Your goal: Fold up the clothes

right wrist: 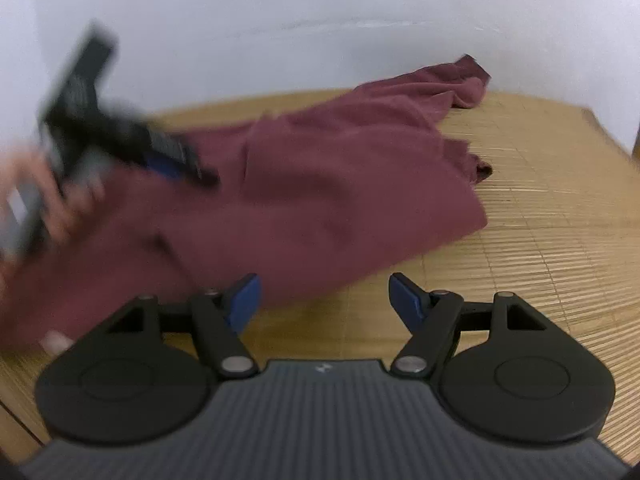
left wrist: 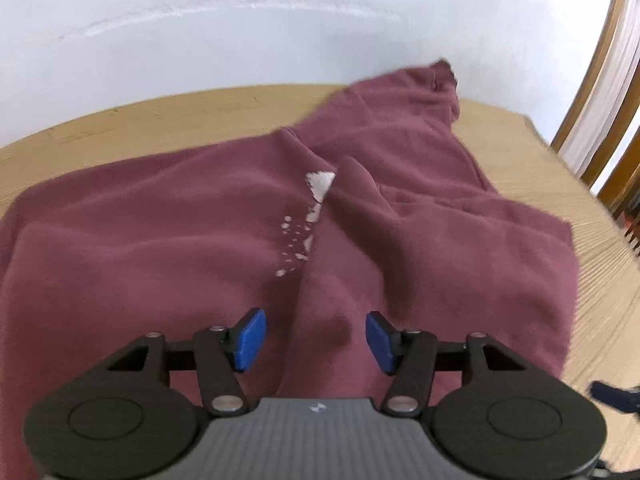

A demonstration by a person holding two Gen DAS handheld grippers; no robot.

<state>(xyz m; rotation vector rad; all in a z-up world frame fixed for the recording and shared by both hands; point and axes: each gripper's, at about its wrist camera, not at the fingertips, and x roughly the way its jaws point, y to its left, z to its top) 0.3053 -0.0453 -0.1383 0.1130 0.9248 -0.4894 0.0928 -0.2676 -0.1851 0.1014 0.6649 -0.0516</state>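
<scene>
A maroon sweatshirt [left wrist: 200, 220] with a cracked white print [left wrist: 316, 192] lies rumpled on a bamboo mat [left wrist: 120, 120]; one sleeve [left wrist: 432, 88] reaches toward the wall. My left gripper [left wrist: 316, 340] hovers above the cloth near its front, open, blue pads apart with nothing pinched. In the right wrist view the same sweatshirt [right wrist: 340, 184] fills the middle. My right gripper [right wrist: 324, 304] stands open over the garment's near right edge and the mat, holding nothing. The left gripper [right wrist: 160, 160] shows blurred at the left there, held by a hand [right wrist: 60, 208].
A white wall [left wrist: 280, 40] rises right behind the mat. A wooden frame [left wrist: 592, 92] stands at the far right. Bare bamboo mat [right wrist: 540, 220] stretches to the right of the garment. A dark object [left wrist: 612, 396] sits at the right edge.
</scene>
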